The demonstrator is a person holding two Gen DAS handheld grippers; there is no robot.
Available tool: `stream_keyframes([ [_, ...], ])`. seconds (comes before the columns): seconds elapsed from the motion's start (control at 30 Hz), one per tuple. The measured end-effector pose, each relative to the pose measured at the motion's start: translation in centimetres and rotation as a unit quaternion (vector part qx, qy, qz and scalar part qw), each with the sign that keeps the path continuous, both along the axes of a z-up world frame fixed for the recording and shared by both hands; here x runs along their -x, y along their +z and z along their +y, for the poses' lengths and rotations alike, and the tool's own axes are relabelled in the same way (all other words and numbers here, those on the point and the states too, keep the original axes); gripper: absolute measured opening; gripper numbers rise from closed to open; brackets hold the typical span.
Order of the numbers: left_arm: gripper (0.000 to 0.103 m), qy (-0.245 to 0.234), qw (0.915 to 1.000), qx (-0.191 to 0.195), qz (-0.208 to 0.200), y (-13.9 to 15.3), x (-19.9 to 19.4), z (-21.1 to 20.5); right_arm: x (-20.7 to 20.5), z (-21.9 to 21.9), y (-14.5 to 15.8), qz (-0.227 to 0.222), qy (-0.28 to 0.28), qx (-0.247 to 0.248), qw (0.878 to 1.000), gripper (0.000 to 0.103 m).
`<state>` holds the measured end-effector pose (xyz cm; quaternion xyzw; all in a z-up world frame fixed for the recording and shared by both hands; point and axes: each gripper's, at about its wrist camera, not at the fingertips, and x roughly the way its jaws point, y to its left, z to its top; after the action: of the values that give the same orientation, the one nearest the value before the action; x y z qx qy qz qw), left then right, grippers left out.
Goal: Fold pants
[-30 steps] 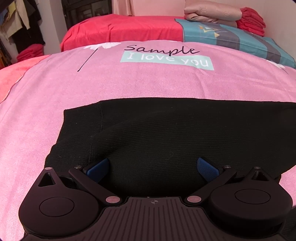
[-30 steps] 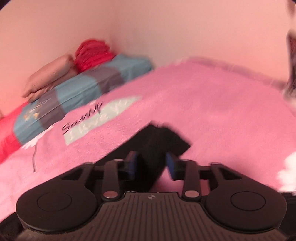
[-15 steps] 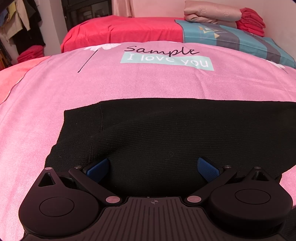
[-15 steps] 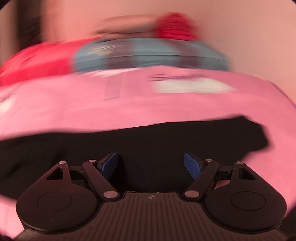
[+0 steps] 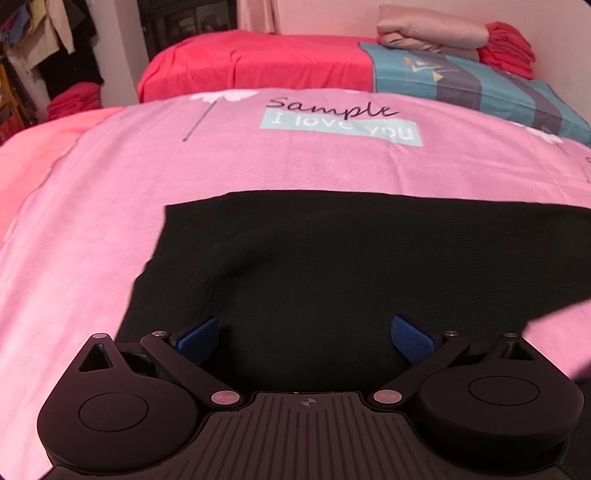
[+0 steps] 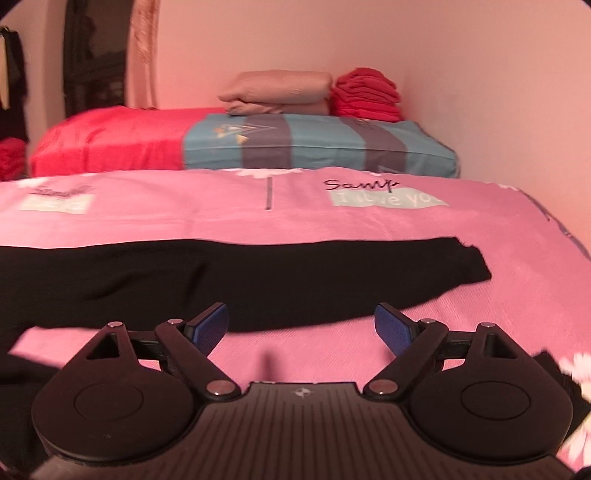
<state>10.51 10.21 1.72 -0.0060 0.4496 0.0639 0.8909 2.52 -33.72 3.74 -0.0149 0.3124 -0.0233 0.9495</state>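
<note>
Black pants (image 5: 351,266) lie flat on the pink bedsheet (image 5: 258,162), waist end to the left. My left gripper (image 5: 304,334) is open and empty, low over the waist part of the pants. In the right wrist view the pant leg (image 6: 295,273) stretches across the sheet and ends at the right. My right gripper (image 6: 301,326) is open and empty, just in front of the leg's near edge, over bare pink sheet (image 6: 480,314).
A red and blue striped mattress (image 5: 461,79) lies behind the pink sheet, with a folded beige blanket (image 5: 432,31) and folded red cloths (image 5: 508,40) on it by the wall. Hanging clothes (image 5: 48,40) are at the far left.
My right gripper opened, let go of the leg end and swung left and back, now facing the leg from its near side. My left gripper shifted a little left over the waist.
</note>
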Motion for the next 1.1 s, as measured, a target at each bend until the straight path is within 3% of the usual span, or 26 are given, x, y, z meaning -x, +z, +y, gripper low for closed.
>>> stream_keyframes([
  [0.2,0.103,-0.013,0.9995,0.017,-0.023,1.7,5.8,-1.5,4.6,0.2,-0.5,0.024,0.021,-0.069,0.997,0.091],
  [0.27,0.103,-0.022,0.9996,0.014,-0.013,0.8,6.5,-2.1,5.3,0.3,-1.8,0.045,0.03,-0.072,0.996,0.091],
  [0.33,0.103,-0.019,0.9996,0.002,0.022,-1.2,6.2,-2.2,5.3,0.3,-3.7,0.085,0.023,-0.048,0.995,0.091],
  [0.43,0.103,-0.02,0.9996,-0.012,0.013,-1.2,6.9,-2.2,6.3,-0.2,-3.6,0.064,0.015,-0.012,0.998,0.091],
  [0.57,0.103,-0.002,0.9996,-0.012,0.025,-0.7,6.9,-1.9,6.8,-1.1,-2.3,0.044,-0.022,-0.031,0.998,0.095],
  [0.77,0.103,0.012,0.9988,-0.034,0.034,-0.7,6.8,-2.9,7.2,4.1,-3.1,0.062,0.084,-0.023,0.994,0.093],
  [0.87,0.103,0.014,0.9987,-0.033,0.036,-0.6,6.6,-2.9,7.7,7.0,-3.0,0.061,0.128,0.007,0.99,0.09],
  [0.93,0.103,0.015,0.9987,-0.033,0.036,-0.6,6.7,-2.9,8.2,8.8,-2.4,0.057,0.167,0.023,0.984,0.083],
  [1.1,0.103,0.014,0.9988,-0.032,0.035,-0.6,6.8,-2.9,8.7,12.7,-1.5,0.054,0.263,0.049,0.962,0.083],
])
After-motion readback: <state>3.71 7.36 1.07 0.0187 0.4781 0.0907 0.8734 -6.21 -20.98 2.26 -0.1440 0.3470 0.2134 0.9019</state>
